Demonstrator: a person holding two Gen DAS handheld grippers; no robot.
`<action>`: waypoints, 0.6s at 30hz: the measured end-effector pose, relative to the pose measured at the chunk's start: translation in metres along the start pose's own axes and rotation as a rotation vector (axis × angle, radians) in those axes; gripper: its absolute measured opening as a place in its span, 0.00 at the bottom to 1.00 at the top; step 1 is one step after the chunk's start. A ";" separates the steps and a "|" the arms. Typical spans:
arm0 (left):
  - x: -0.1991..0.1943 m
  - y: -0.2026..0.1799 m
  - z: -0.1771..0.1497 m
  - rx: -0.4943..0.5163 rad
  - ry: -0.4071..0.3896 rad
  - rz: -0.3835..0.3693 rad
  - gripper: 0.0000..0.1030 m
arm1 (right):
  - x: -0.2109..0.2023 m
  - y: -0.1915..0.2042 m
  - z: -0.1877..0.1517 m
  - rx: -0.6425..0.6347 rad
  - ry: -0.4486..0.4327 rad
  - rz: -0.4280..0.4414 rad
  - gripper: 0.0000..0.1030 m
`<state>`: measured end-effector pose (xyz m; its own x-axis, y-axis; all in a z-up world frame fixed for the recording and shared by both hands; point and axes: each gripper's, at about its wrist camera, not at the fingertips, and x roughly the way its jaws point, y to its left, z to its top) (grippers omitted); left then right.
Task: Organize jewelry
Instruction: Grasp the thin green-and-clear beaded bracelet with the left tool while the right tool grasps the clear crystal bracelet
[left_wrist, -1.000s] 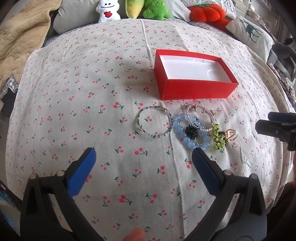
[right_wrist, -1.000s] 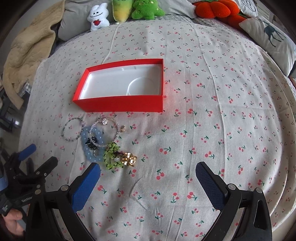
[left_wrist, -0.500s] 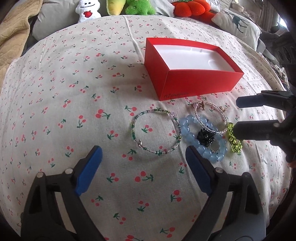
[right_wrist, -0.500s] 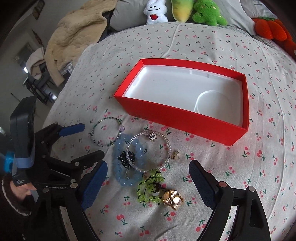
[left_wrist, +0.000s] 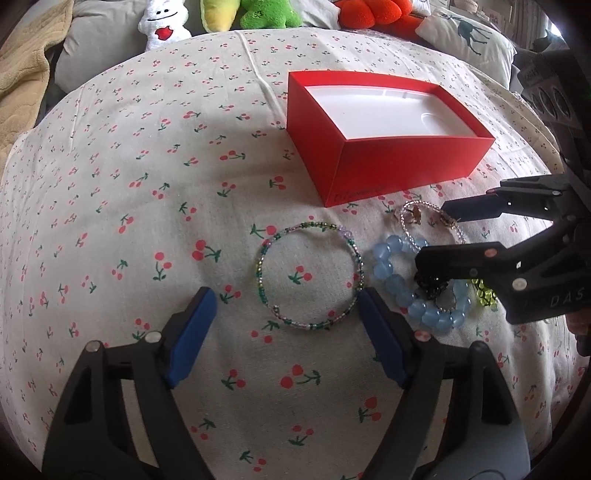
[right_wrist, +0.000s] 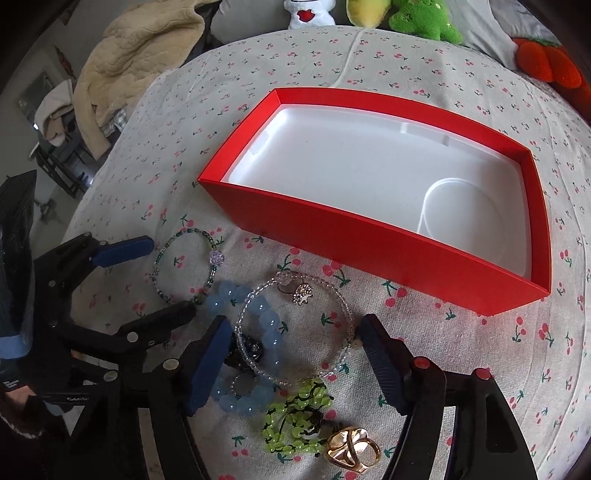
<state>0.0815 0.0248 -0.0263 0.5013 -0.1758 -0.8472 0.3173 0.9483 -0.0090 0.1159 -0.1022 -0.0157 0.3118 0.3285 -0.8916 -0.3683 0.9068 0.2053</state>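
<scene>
I am closing both tongs in on the jewelry: a second ago they were hanging back with the whole bed in view, and now the cluster is filling both lenses. My left tongs (left_wrist: 286, 332) are released, jaws spread wide, and the green seed-bead bracelet (left_wrist: 310, 275) is now lying between their blue pads, the right pad at about 4 o'clock of the loop, touching or nearly touching it. My right tongs (right_wrist: 291, 360) are also released, and they are now straddling the clear bead bracelet (right_wrist: 295, 328), which is overlapping the blue bead bracelet (right_wrist: 247, 350). A black beaded piece (right_wrist: 251, 350) is sitting inside that tangle. At 6 o'clock in the right wrist view, the green bead ornament (right_wrist: 295, 421) and the gold ring (right_wrist: 352, 448) are lying just beside each other.

I am judging that both tools are lined up to pinch, one bracelet each. The red box (right_wrist: 388, 247) is sitting at 12 o'clock of the cluster, its white tray showing nothing inside, so no piece has been stored yet.

Everything is resting on a bed under a cherry-print sheet (left_wrist: 147, 206), soft and creased, so the pads may be pressing into fabric. Plush toys (left_wrist: 266, 13) and pillows are lining the far edge, and a tan blanket (right_wrist: 140, 48) is heaped at 10 o'clock.
</scene>
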 end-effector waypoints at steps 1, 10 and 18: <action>0.000 0.001 0.001 -0.003 -0.001 -0.002 0.75 | -0.001 -0.001 0.000 0.007 0.000 0.001 0.58; -0.004 0.005 0.006 -0.033 -0.015 -0.019 0.58 | -0.015 -0.012 -0.008 0.009 -0.002 0.009 0.56; -0.009 0.007 0.005 -0.038 -0.015 -0.042 0.41 | -0.031 -0.018 -0.011 0.012 -0.033 0.006 0.56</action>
<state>0.0833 0.0317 -0.0160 0.5005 -0.2193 -0.8375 0.3077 0.9493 -0.0646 0.1031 -0.1321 0.0041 0.3381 0.3424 -0.8766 -0.3602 0.9076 0.2156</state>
